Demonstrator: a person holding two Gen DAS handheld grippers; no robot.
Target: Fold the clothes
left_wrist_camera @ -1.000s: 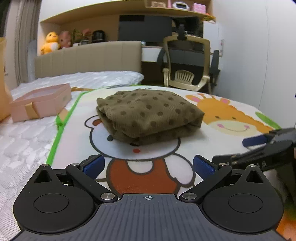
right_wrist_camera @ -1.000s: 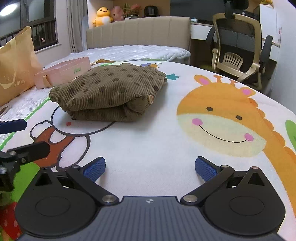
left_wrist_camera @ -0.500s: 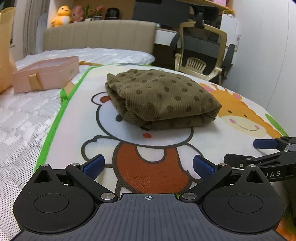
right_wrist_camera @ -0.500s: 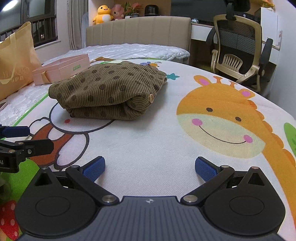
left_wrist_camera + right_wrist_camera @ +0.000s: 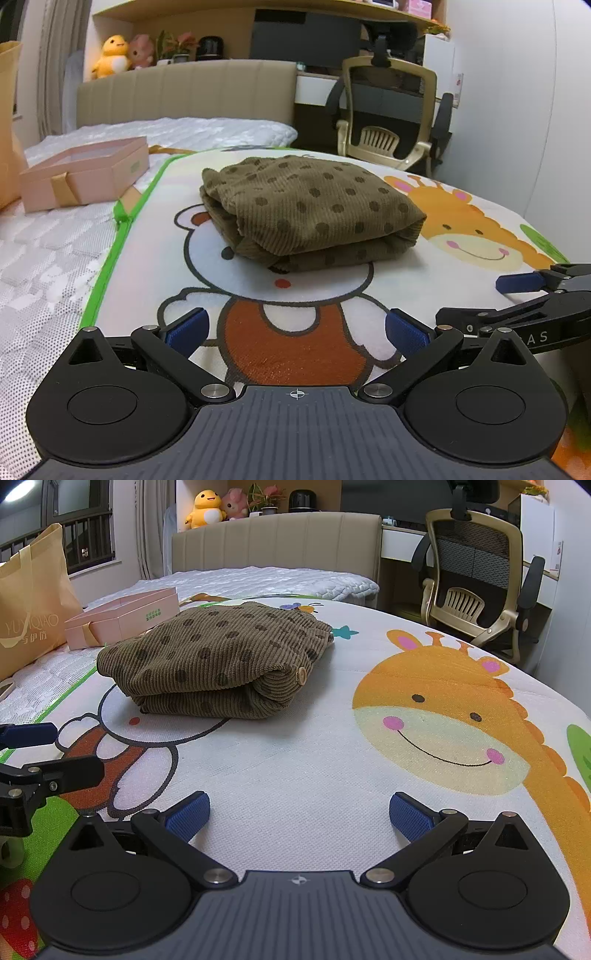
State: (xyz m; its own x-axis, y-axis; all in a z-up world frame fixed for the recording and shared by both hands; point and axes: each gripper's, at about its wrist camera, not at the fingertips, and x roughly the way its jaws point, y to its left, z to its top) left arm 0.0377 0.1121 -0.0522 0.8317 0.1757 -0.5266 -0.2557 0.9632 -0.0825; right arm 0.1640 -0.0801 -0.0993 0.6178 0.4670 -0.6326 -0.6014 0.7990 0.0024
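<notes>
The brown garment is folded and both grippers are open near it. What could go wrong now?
1. The garment is a loose, thick bundle; its top layer may spring open if nudged.
2. The left gripper and right gripper sit close together, so they might bump each other.
3. The pink box lies nearby; pushing the garment that way could hit it.

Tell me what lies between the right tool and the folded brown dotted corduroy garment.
Nothing but bare cartoon-printed mat. In the right wrist view, the right tool is open, and only printed fabric runs up to the folded brown dotted corduroy garment.
</notes>
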